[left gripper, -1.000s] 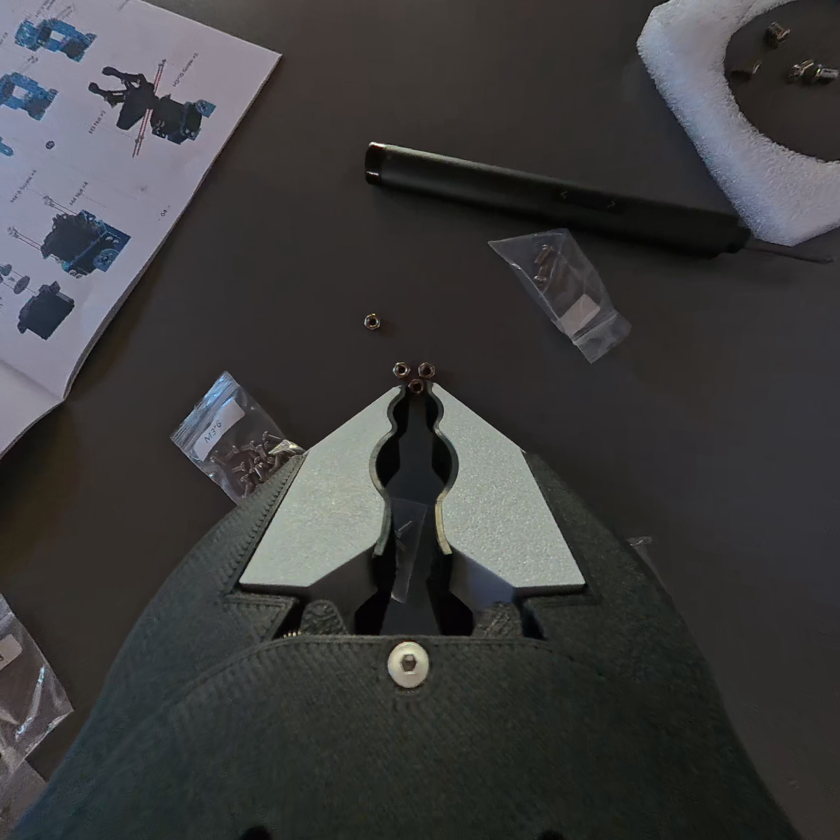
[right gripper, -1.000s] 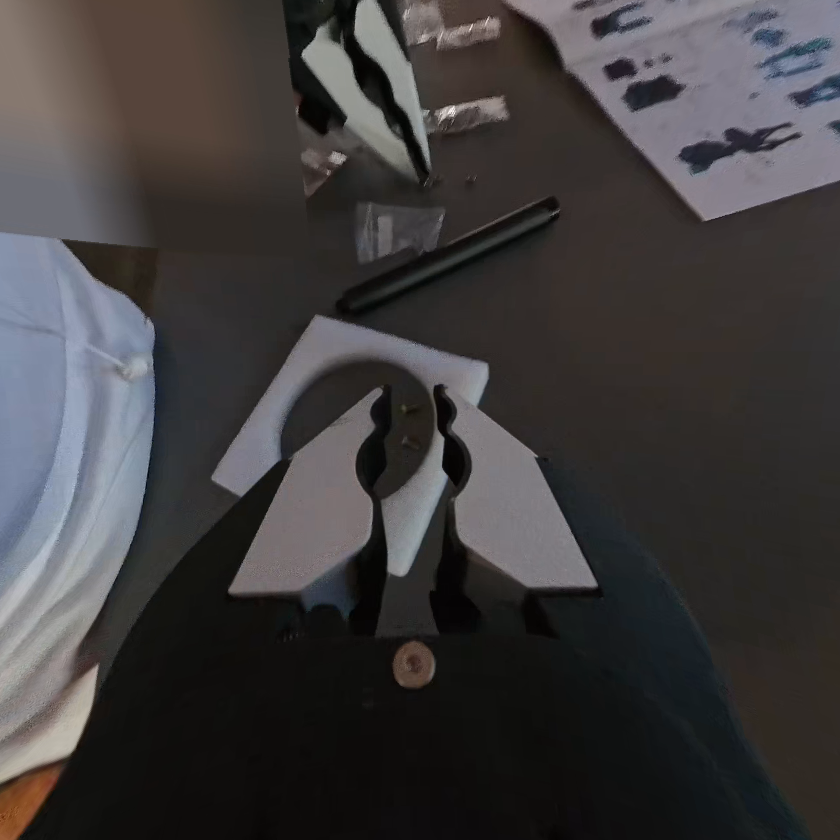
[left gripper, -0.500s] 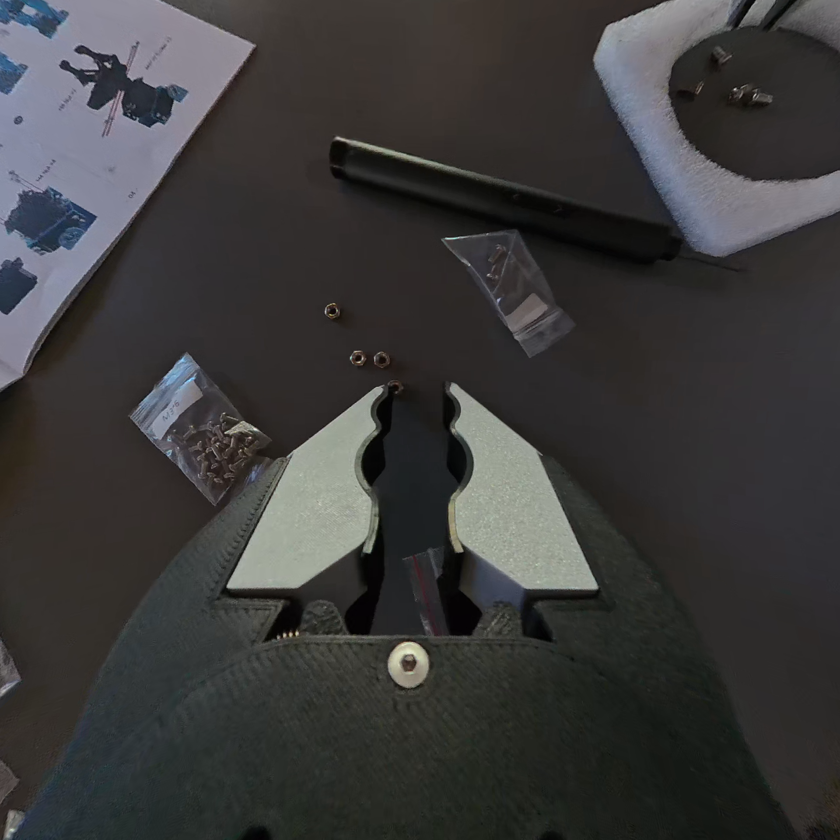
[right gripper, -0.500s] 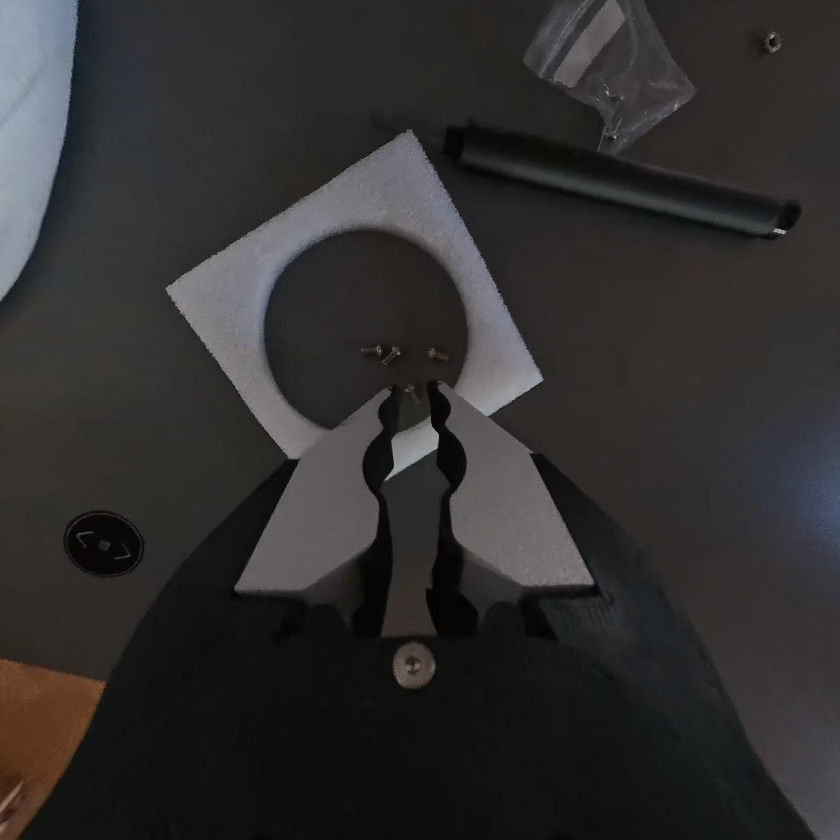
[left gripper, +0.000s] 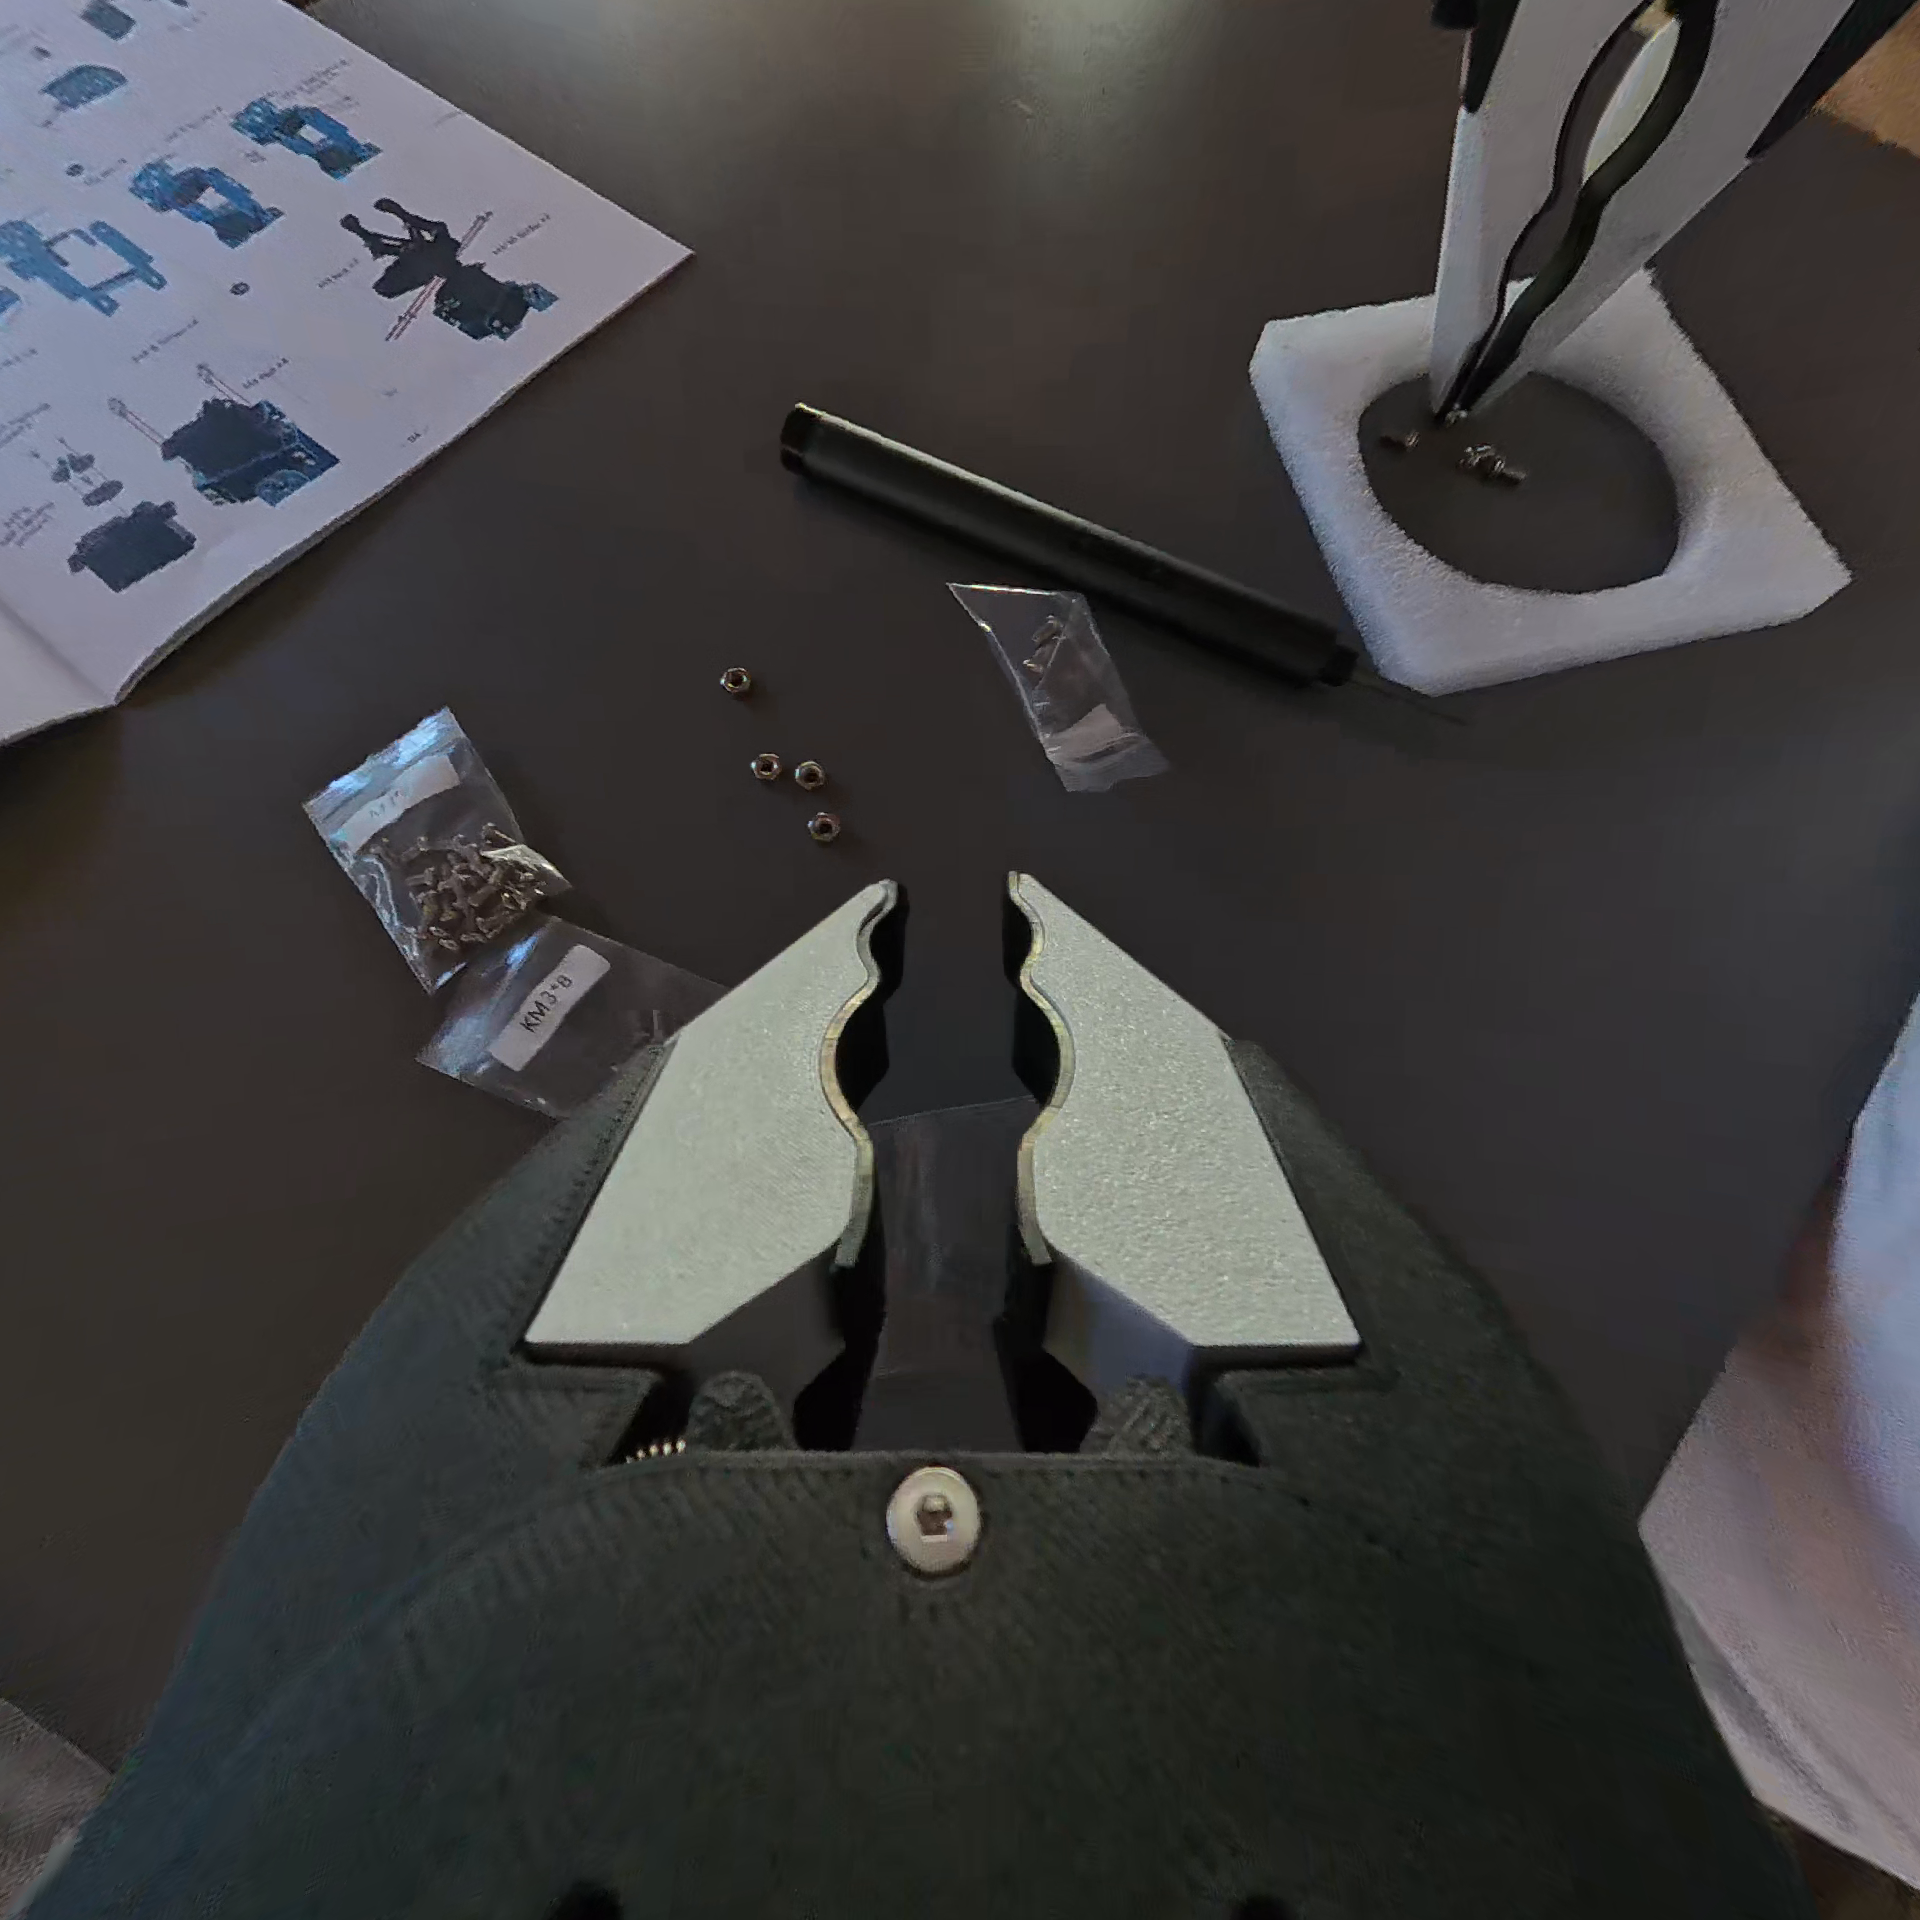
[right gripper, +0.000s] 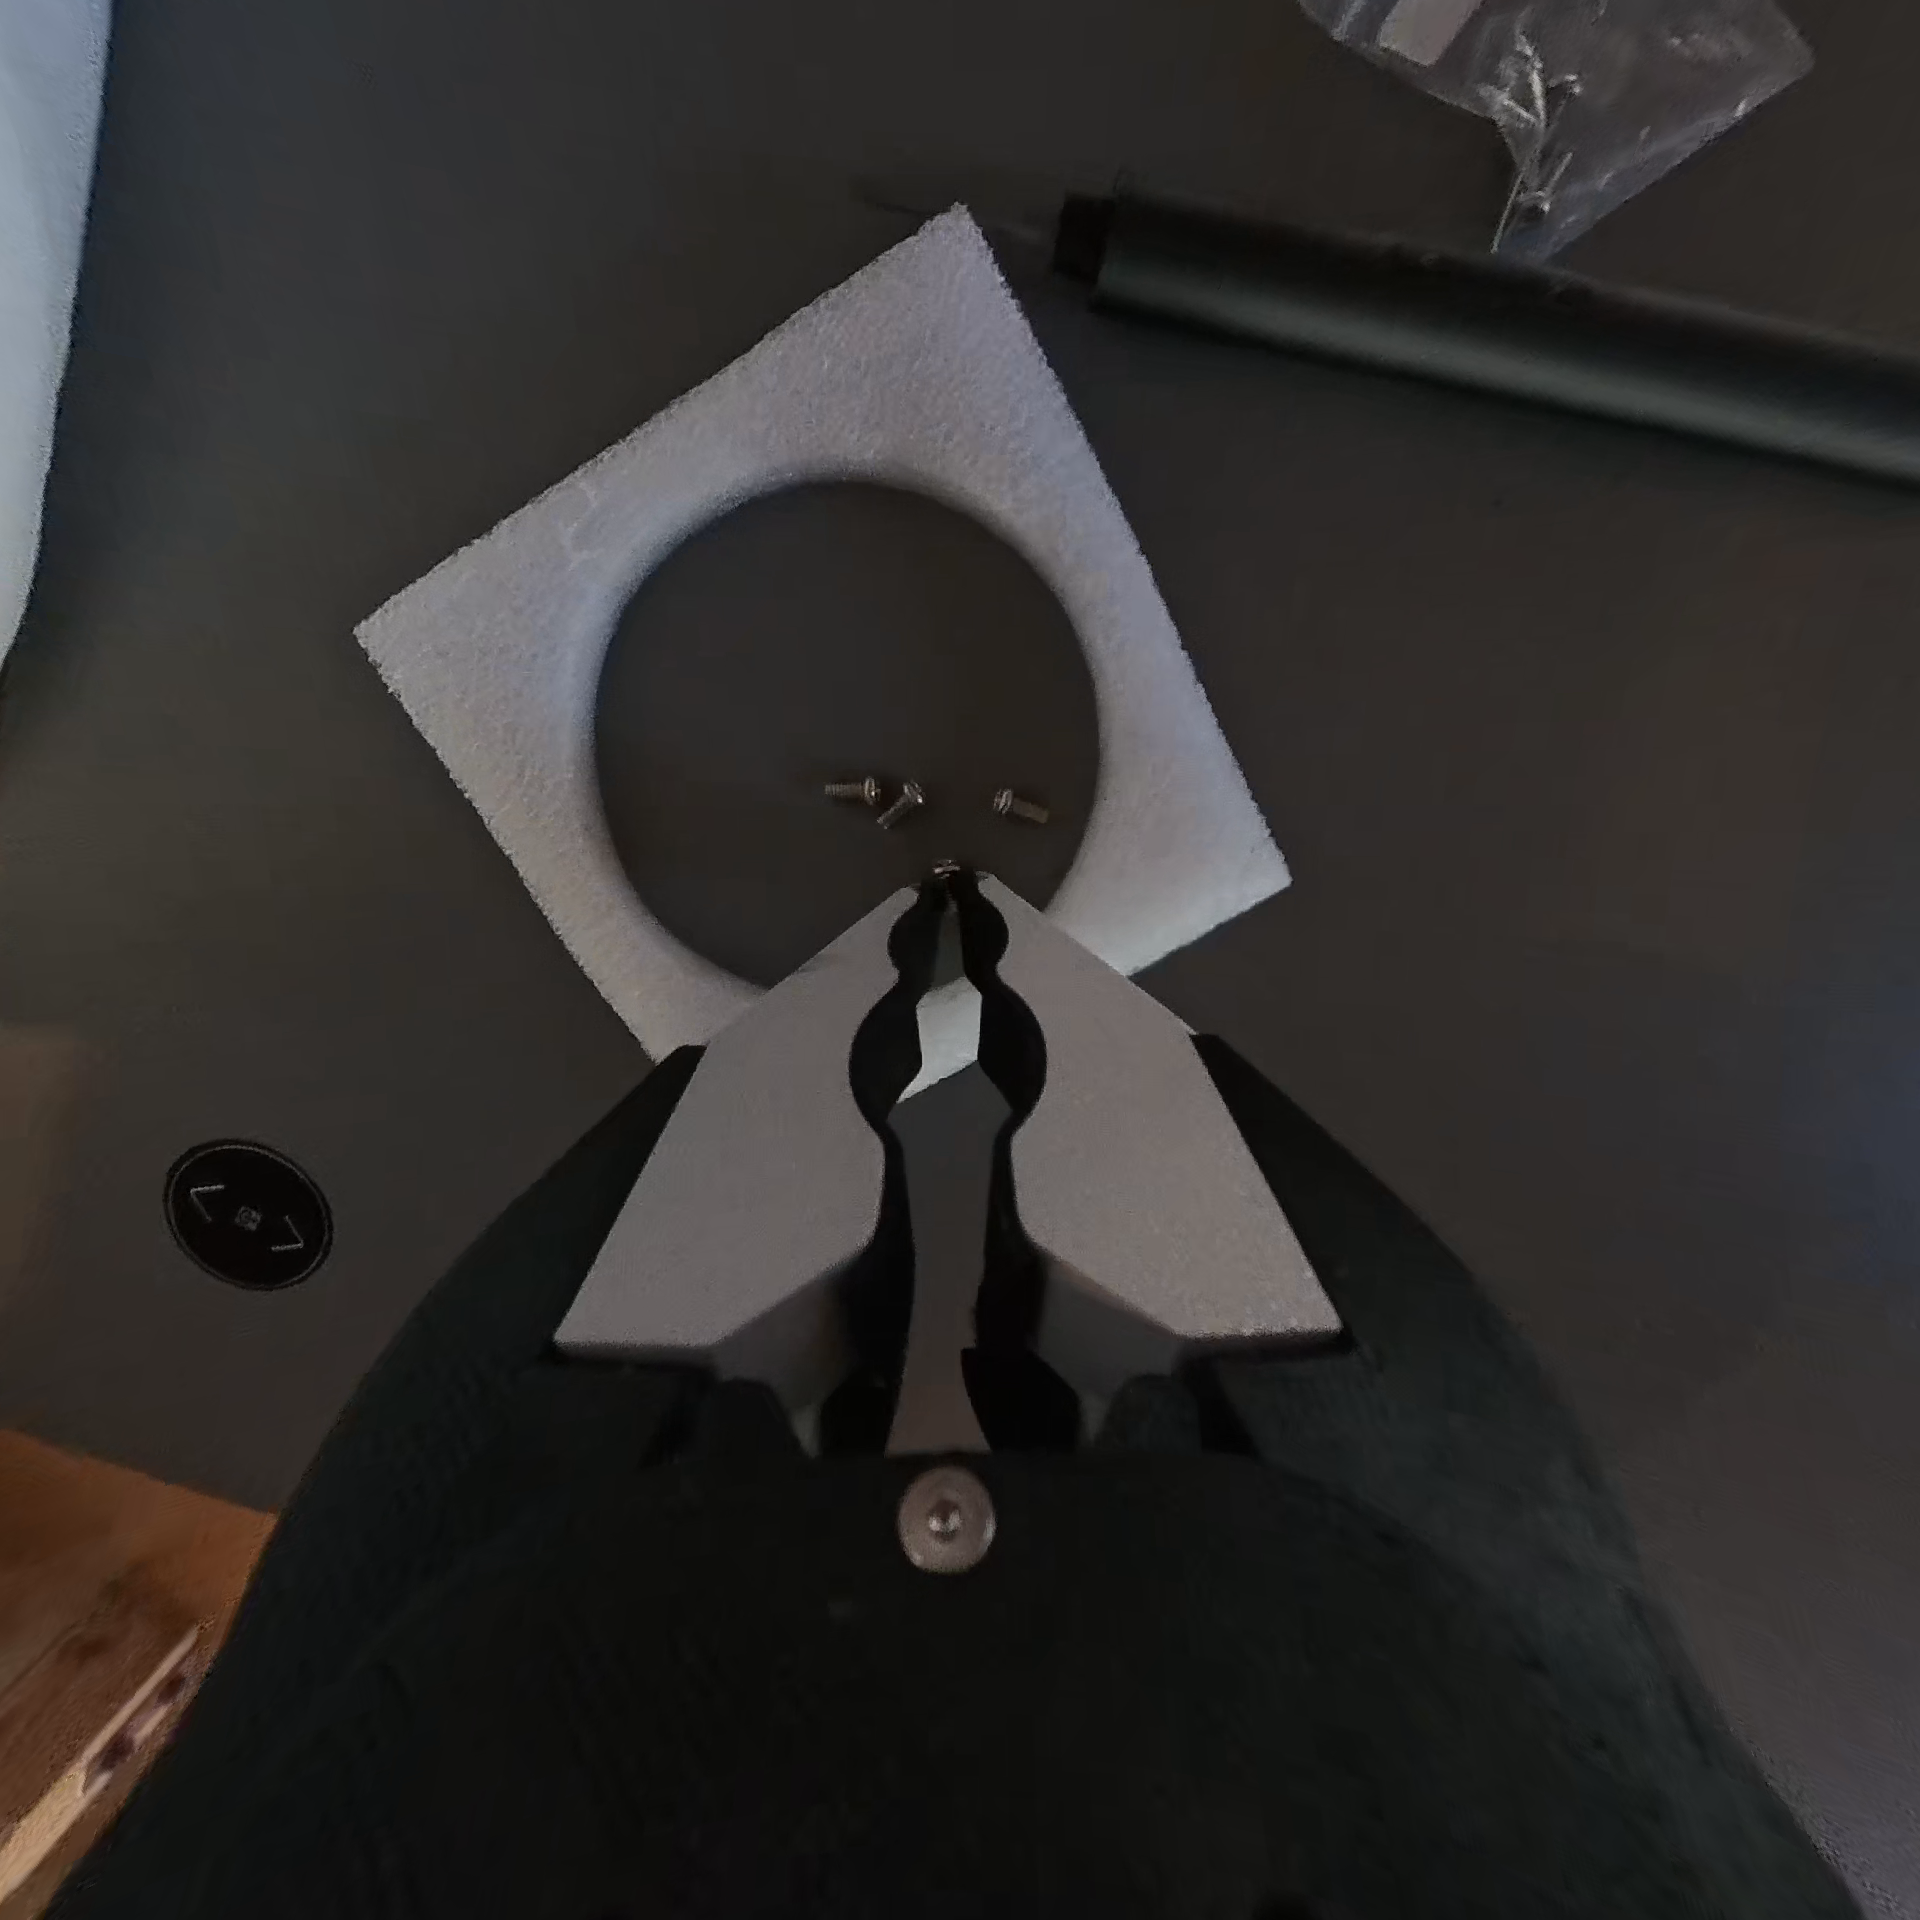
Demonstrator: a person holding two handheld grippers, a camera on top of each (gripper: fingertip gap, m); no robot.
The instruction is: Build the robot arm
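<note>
My left gripper (left gripper: pixel 953 891) is open and empty above the dark table, just short of several loose steel nuts (left gripper: pixel 823 826). My right gripper (right gripper: pixel 948 881) is shut on a small screw (right gripper: pixel 945 864) inside the round hole of a white foam square (right gripper: pixel 727 520). Three more screws (right gripper: pixel 904 802) lie loose in that hole. The left wrist view also shows the right gripper (left gripper: pixel 1449 410) tip-down in the foam square (left gripper: pixel 1714 582) at the far right.
A black screwdriver (left gripper: pixel 1060 540) lies between the nuts and the foam. Plastic bags of hardware (left gripper: pixel 442 852) (left gripper: pixel 1065 675) and an instruction sheet (left gripper: pixel 239 312) lie around. A round black disc (right gripper: pixel 247 1214) is set in the table. White cloth (left gripper: pixel 1829 1455) is at the right.
My left gripper opened and drew back from the nuts. My right gripper moved down into the foam hole and closed its tips on a screw.
</note>
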